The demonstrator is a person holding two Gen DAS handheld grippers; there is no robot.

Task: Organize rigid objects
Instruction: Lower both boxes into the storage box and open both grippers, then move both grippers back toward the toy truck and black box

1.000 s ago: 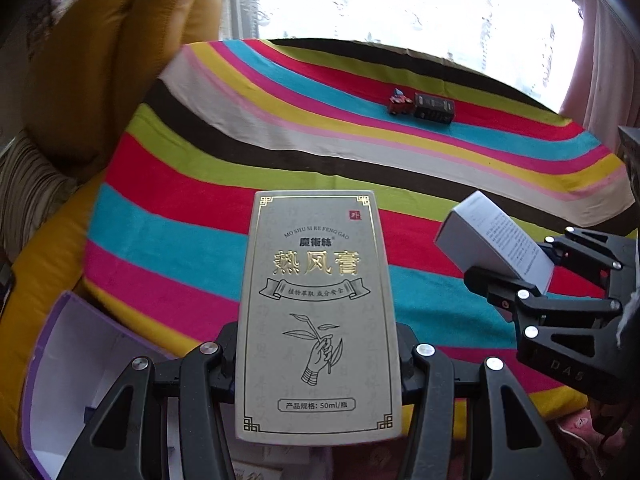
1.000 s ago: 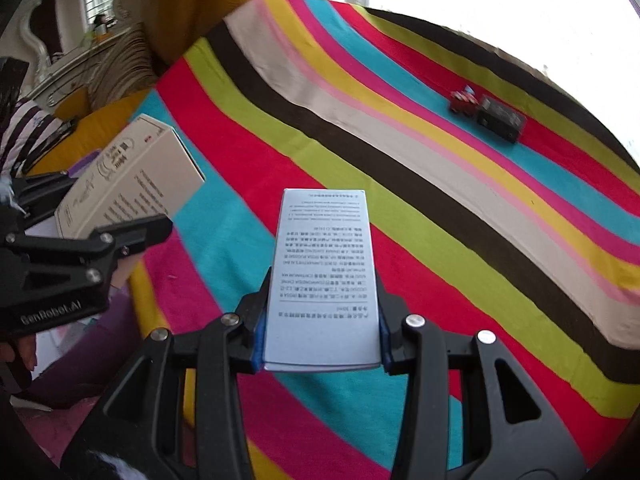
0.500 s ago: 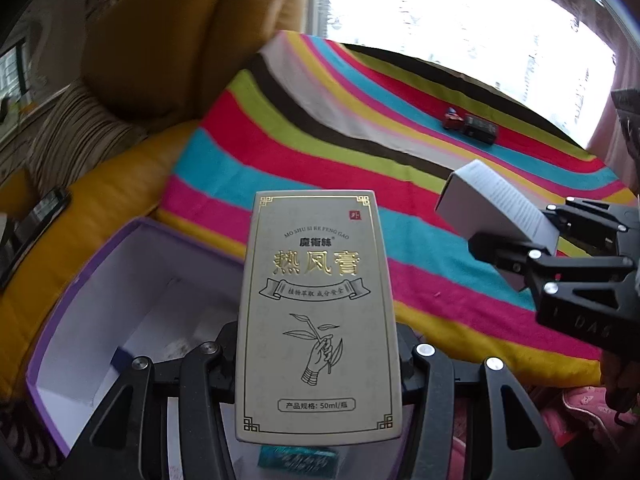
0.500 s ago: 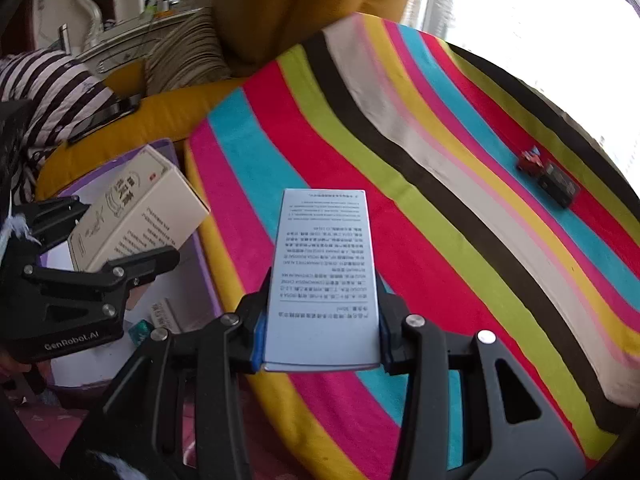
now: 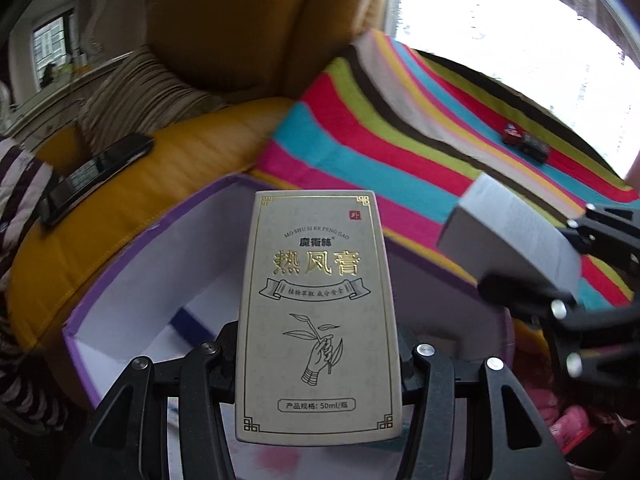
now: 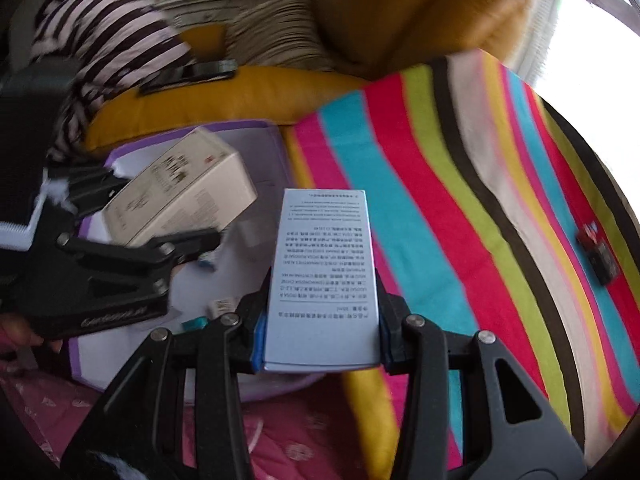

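Gripping a tall grey carton (image 5: 318, 316) with gold lettering and a line drawing of a hand holding a sprig, the left gripper (image 5: 318, 354) has its jaws closed against the carton's two long sides, so that the carton stands up between the fingers and fills the middle of the left wrist view. Behind and beneath this carton lies an open purple-edged box (image 5: 132, 264) with a white interior, set against a mustard-yellow cushion (image 5: 132, 208) on which a dark phone (image 5: 94, 174) rests. The right gripper (image 6: 320, 338) likewise has its jaws closed on a smaller pale-blue carton (image 6: 324, 280) covered in fine printed text, the blue pads (image 6: 258, 340) pressing on its lower sides. In the right wrist view this blue carton sits over the boundary between the purple-edged box and the striped cloth (image 6: 460, 216), while the left gripper with its grey carton appears at the left, above the box interior; a few small items lie on the box floor, too blurred to identify. Far out on the striped cloth, well apart from both grippers, a small red object (image 5: 510, 135) and a small dark box (image 5: 534, 146) lie just beside each other. A striped sleeve (image 6: 108, 36) shows at the upper left of the right wrist view.
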